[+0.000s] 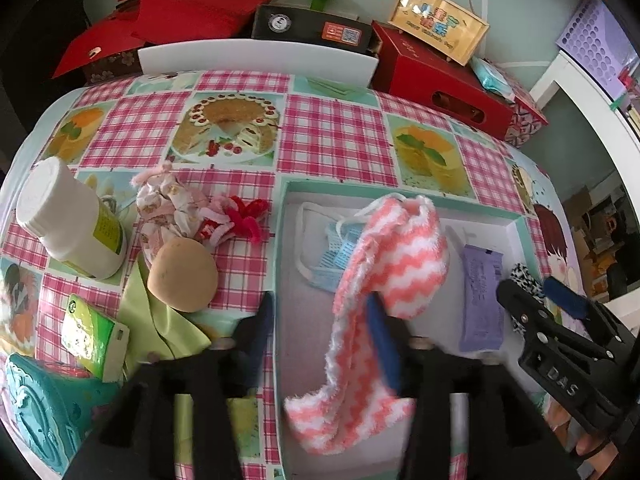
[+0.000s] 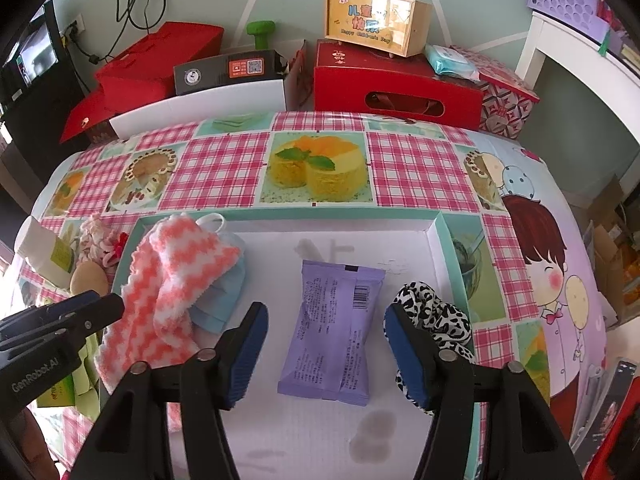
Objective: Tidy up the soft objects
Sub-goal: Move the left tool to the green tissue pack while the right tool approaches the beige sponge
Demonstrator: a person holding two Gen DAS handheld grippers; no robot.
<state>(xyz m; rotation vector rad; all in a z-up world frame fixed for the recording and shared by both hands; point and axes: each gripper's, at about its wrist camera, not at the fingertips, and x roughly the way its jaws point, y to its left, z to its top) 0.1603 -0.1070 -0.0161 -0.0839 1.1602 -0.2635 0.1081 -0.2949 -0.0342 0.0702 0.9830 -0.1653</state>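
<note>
A fluffy pink-and-white zigzag towel (image 1: 400, 256) hangs against the right finger of my left gripper (image 1: 322, 336), which is open over the teal-rimmed white box (image 1: 400, 196). The towel's lower end is blurred above the box floor. In the right wrist view the towel (image 2: 176, 280) drapes over the box's left wall (image 2: 136, 240) and a blue face mask (image 2: 224, 292). My right gripper (image 2: 328, 350) stands open above a purple packet (image 2: 336, 332), its pads apart from it. A black-and-white spotted cloth (image 2: 436, 316) lies by its right finger.
Left of the box lie a pink cloth bundle (image 1: 172, 208), a red scrunchie (image 1: 248, 212), a potato (image 1: 182, 276), a white bottle (image 1: 68, 220), a green cloth (image 1: 156, 320) and a green carton (image 1: 92, 336). Red boxes (image 2: 396, 84) line the table's far edge.
</note>
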